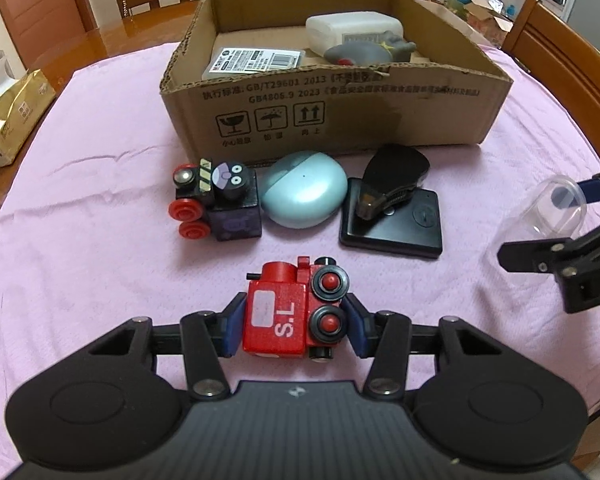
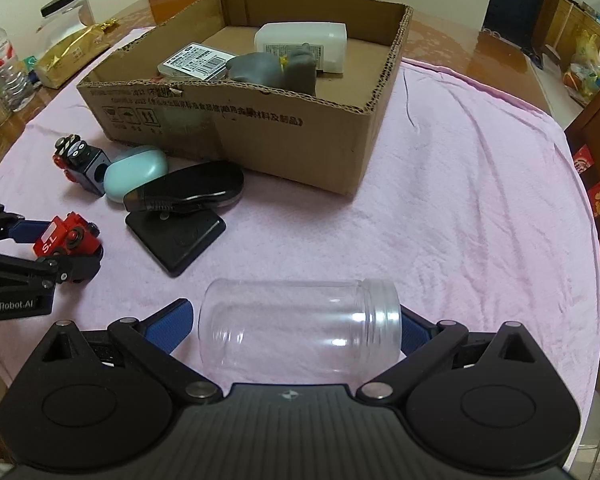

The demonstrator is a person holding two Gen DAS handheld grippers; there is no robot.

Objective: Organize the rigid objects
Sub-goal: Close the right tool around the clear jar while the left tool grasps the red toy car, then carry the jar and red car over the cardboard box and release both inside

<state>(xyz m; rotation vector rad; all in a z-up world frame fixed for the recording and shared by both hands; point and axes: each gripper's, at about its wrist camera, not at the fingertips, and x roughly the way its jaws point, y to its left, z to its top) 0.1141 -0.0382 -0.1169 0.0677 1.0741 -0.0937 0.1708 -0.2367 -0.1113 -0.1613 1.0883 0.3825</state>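
Note:
My left gripper (image 1: 296,322) is shut on a red toy train block (image 1: 292,312) marked "S.L", low over the pink cloth; it also shows in the right wrist view (image 2: 66,238). My right gripper (image 2: 296,328) is shut on a clear plastic jar (image 2: 300,330) lying sideways between its blue pads; the jar shows at the right of the left wrist view (image 1: 548,216). An open cardboard box (image 1: 340,108) stands behind, holding a white container (image 1: 352,32), a grey toy (image 1: 368,52) and a labelled flat pack (image 1: 256,60).
In front of the box lie a black toy train block (image 1: 216,204), a teal oval case (image 1: 304,194), and a black clip (image 1: 396,180) resting on a black square pad (image 1: 396,228). A gold bag (image 1: 12,116) sits at the left. Wooden chairs stand around the table.

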